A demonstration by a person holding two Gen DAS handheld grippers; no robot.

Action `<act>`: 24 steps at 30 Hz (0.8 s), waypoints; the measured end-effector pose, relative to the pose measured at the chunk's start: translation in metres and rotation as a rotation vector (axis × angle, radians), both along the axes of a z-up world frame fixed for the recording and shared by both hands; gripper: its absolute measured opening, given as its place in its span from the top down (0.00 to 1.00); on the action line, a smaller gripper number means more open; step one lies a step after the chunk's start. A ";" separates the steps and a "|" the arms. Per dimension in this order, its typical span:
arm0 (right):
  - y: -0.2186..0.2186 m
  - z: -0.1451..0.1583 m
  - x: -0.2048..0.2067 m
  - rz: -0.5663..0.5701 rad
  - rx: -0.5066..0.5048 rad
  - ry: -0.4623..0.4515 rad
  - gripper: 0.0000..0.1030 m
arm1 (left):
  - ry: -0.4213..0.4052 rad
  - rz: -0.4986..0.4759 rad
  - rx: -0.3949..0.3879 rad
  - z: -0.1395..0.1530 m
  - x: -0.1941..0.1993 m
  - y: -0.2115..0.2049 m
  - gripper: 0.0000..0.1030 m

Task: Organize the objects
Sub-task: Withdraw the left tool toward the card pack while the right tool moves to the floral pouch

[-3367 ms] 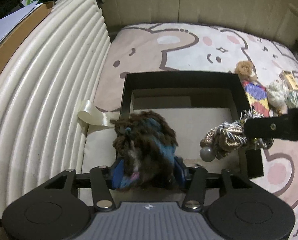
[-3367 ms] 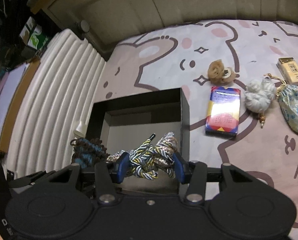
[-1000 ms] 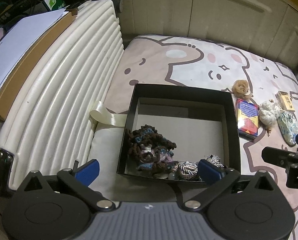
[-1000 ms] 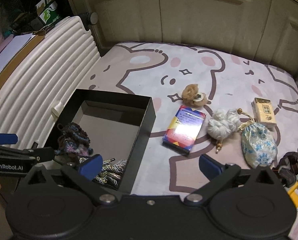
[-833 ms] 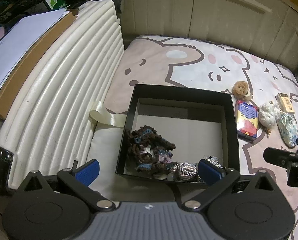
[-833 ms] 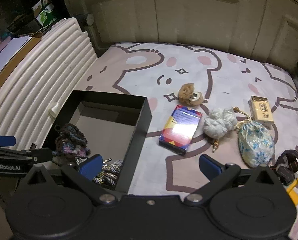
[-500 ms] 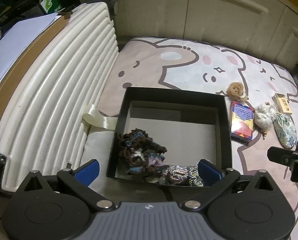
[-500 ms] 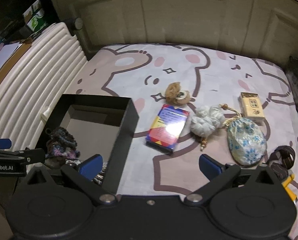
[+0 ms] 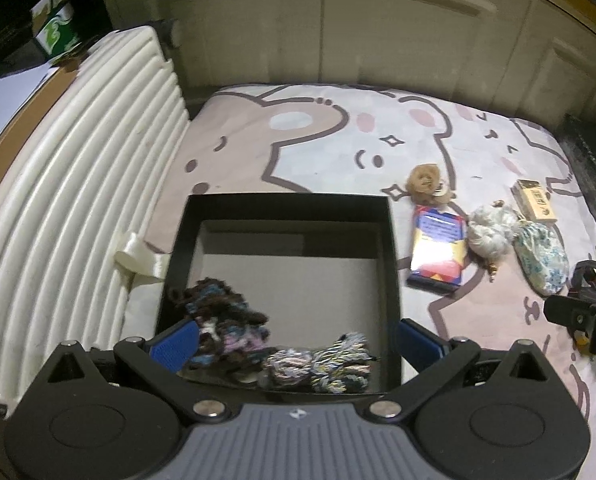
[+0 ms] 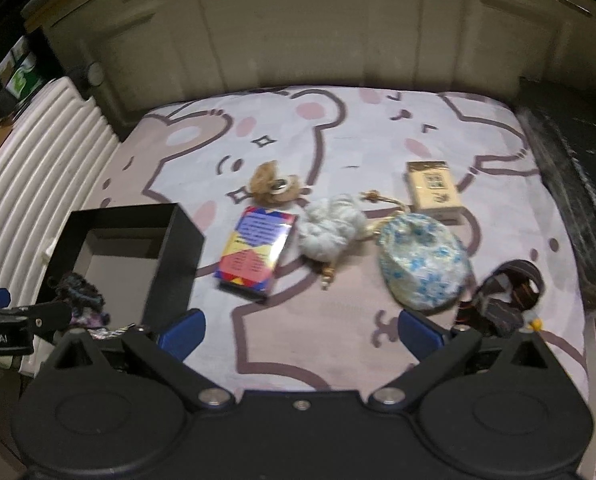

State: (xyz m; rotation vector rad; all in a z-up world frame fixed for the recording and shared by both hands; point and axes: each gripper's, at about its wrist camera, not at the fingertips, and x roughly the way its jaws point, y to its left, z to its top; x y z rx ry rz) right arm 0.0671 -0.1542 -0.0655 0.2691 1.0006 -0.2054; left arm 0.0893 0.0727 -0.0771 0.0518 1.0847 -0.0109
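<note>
I see a pink mat w/ cartoon bear print (image 9: 306, 148) spread on the floor. Along its left edge lies a white ribbed case (image 9: 77, 184), prob. a suitcase on its side. A cream ribbon loop (image 9: 137, 258) sits betw. that case and the mat. Behind the mat: beige cabinet doors (image 10: 298, 28) w/ recessed handles. Far left, a green-and-white carton (image 9: 55, 34) on a dark shelf, and a cardboard sheet w/ white paper on top (image 9: 5, 104) past the case. Dark textured strip (image 10: 570, 160) borders the mat's right edge.

Black box (image 9: 392, 236), blue-flowered white pouch (image 10: 424, 264), pink bear-print mat (image 10: 338, 344).
</note>
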 end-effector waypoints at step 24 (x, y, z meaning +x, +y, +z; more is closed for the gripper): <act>-0.078 0.000 -0.041 -0.174 0.020 -0.041 0.00 | -0.067 -0.095 -0.027 0.005 0.004 -0.068 0.00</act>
